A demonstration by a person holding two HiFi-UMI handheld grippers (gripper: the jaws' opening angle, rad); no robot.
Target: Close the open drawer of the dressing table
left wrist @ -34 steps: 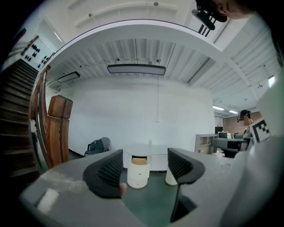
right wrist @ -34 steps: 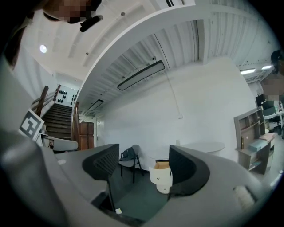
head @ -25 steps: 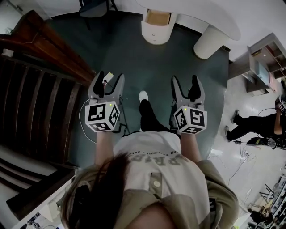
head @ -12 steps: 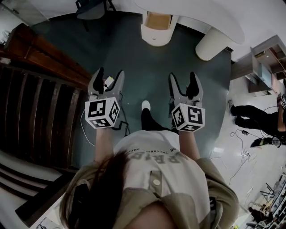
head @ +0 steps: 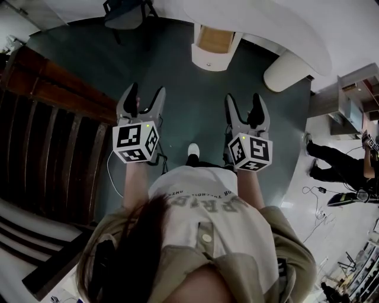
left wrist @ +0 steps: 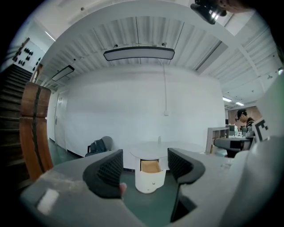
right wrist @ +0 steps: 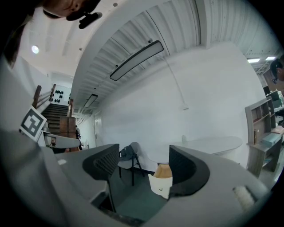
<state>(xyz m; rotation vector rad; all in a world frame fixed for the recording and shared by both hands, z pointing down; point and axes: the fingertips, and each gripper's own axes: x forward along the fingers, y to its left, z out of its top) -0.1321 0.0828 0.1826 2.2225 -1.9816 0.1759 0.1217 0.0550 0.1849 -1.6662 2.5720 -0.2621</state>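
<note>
drawer [head: 213, 54] ahead, under dressing table [head: 266, 23] | chair [head: 125, 10] to its left | stairs [head: 41, 136] far left

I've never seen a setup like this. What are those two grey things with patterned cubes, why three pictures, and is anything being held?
There is no robot: a person holds a grasping tool in each hand, the left tool and the right tool, each bearing a cube with square markers. The overhead picture comes from a camera on the person's head. The other two come from cameras riding on each tool, looking out between its two jaws. Both tools are open and hold nothing. Ahead, across the dark floor, stands the white dressing table, its drawer pulled open; neither tool touches it. A chair stands left of it, and there are wooden stairs on the person's left.
</note>
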